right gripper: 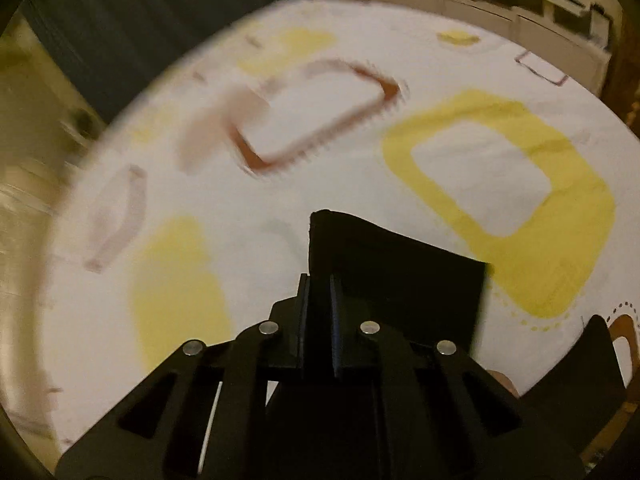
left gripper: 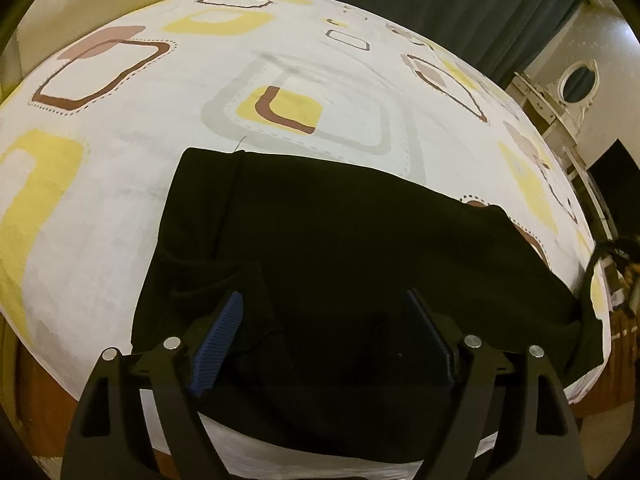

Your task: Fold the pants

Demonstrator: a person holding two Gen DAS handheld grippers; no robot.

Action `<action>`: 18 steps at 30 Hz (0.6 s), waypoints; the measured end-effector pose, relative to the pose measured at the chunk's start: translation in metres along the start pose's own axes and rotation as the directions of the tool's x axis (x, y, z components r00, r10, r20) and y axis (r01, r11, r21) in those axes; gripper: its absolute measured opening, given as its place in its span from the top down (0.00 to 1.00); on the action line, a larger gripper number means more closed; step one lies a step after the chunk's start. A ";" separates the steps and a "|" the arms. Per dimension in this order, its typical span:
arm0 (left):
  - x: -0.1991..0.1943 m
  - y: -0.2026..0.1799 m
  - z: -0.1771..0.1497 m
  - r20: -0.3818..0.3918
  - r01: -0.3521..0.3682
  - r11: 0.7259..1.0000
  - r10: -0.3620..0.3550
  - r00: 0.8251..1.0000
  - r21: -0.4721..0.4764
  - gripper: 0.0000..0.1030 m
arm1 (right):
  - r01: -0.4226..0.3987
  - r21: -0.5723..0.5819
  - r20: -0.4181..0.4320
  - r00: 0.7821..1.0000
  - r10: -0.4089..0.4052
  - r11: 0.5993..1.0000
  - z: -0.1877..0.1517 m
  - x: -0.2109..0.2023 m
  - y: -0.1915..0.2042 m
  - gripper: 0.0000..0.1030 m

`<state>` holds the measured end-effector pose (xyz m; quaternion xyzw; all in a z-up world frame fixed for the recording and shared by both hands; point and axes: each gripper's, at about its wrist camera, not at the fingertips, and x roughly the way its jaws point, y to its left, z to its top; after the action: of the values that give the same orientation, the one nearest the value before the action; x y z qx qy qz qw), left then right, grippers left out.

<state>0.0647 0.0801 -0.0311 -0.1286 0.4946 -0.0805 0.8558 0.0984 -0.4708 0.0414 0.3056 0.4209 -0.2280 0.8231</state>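
On bedsheet, black pants lying crosswise.

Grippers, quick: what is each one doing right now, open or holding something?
Left gripper: open above the black pants.
Right gripper: closed on a black pants edge.

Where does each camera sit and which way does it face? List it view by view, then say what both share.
Left wrist view: sits on the left gripper, looking forward and down along its open blue-padded fingers at the black fabric pants lying on the white bedsheet with yellow and brown squares.
Right wrist view: sits on the right gripper, looking down at the sheet; its fingers are shut on a raised flap of the pants, and the picture is motion-blurred.
Shared: pants, patterned sheet, dark curtain.
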 end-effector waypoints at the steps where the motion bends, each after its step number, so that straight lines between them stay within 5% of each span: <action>1: -0.001 0.000 -0.001 0.001 -0.001 1.000 0.001 1.000 -0.004 0.22 | -0.052 0.003 0.031 0.998 0.052 0.999 0.001 -0.018 -0.008 0.92; 5: -0.002 -0.003 -0.003 0.001 -0.014 1.000 0.014 1.000 -0.003 0.22 | -0.222 0.021 0.166 0.962 0.216 0.975 -0.016 -0.098 -0.067 0.92; 8: -0.002 -0.006 -0.005 0.002 -0.024 1.000 0.024 1.000 0.002 0.22 | -0.284 0.090 0.222 0.940 0.258 0.955 -0.043 -0.130 -0.128 0.92; 13: -0.002 -0.008 -0.007 0.004 -0.043 0.999 0.043 0.999 0.004 0.22 | -0.290 0.244 0.221 0.946 0.238 0.926 -0.101 -0.134 -0.230 0.93; 18: -0.001 -0.012 -0.010 0.010 -0.073 0.997 0.073 0.997 0.016 0.22 | -0.286 0.366 0.175 0.956 0.236 0.886 -0.146 -0.112 -0.282 0.93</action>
<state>0.0557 0.0673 -0.0312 -0.1041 0.4944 -0.0527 0.8614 -0.2217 -0.5558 -0.0200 0.5010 0.2698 -0.2126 0.7944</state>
